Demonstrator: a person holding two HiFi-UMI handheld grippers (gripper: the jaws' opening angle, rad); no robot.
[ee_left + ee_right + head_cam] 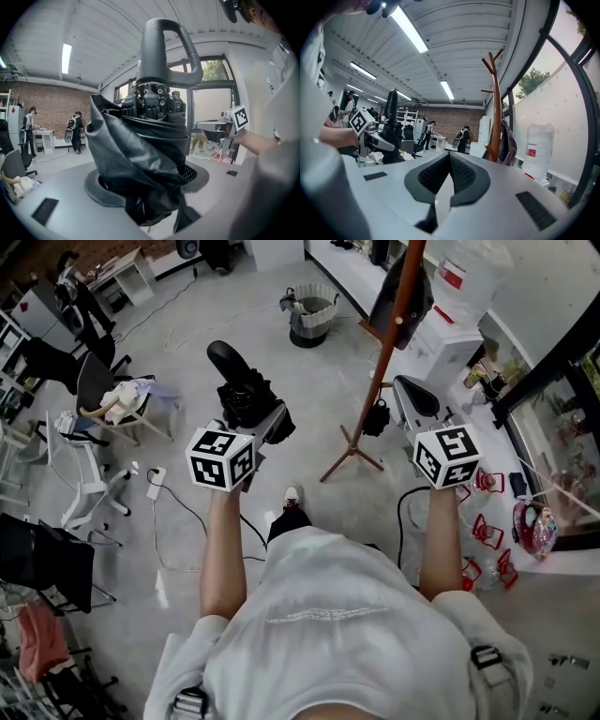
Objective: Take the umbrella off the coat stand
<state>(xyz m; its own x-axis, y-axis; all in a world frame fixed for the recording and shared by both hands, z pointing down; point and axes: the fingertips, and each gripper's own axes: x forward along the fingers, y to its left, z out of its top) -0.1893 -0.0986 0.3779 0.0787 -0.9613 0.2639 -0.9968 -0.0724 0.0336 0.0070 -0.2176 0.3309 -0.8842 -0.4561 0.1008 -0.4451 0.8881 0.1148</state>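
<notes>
Nothing legible is showing anywhere. The marker cube (222, 460) at left and the second marker cube (446, 457) at right are displaying only black-and-white square patterns, no letters or digits. The water jug (539, 145) is wearing a red label (533, 152), its print too small to read. A faint line of print (309, 615) is running across the person's shirt (356, 662), illegible.

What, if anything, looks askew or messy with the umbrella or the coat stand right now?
The umbrella is clamped in the left gripper's jaws with its canopy loose and bunched, folds spilling over the jaws. The coat stand stands upright, a dark garment hanging on it. Nothing else stands out.
</notes>
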